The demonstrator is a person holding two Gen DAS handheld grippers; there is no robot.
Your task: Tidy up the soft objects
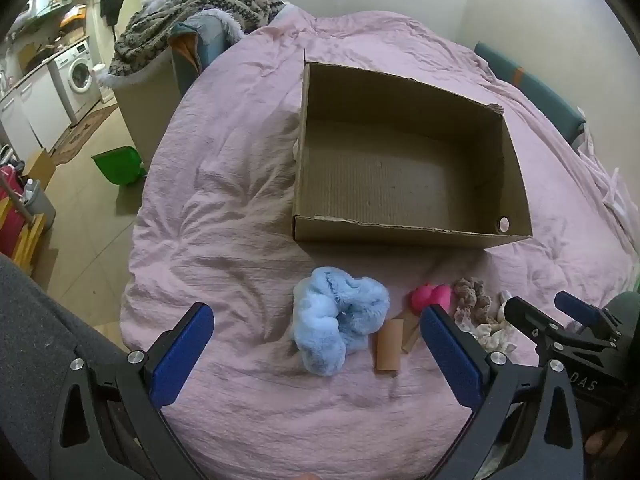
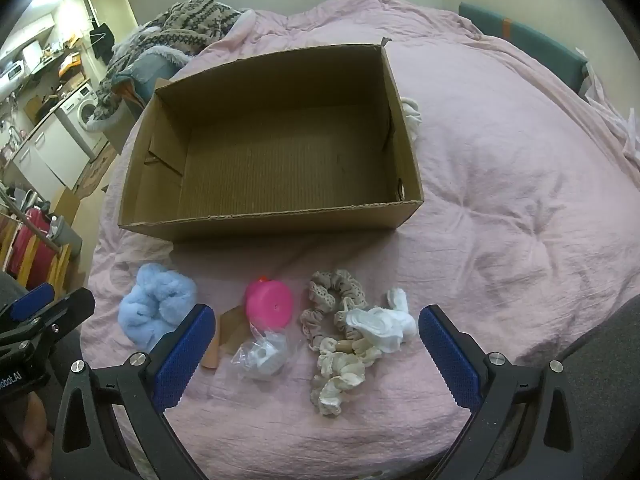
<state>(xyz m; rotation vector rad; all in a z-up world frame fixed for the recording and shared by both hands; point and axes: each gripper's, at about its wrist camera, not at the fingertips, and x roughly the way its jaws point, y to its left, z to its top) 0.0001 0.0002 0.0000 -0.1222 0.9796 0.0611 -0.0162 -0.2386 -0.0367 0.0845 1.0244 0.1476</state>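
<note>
An open cardboard box (image 2: 276,216) sits mid-bed on the pink duvet (image 2: 520,200), long axis running left to right, bare bedding all round. Just before its near wall lie a blue fluffy scrunchie (image 1: 336,320), beige scrunchie (image 2: 334,294) and pink toy (image 2: 269,304) — the clear plastic bag (image 2: 262,356) shows only in the right view. Left gripper (image 1: 318,360) and right gripper (image 2: 318,360) both gape wide, holding nothing.

An open brown cardboard box (image 2: 276,148) is seen on the pink quilted bedspread (image 2: 500,184). Nearer, a fluffy light-blue scrunchie (image 2: 154,306), a pink plastic cup (image 2: 269,305) and beige lace scrunchies (image 2: 334,304) are laid in a row, framed by the right gripper (image 2: 317,324), whose blue-padded jaws are spread wide.
</note>
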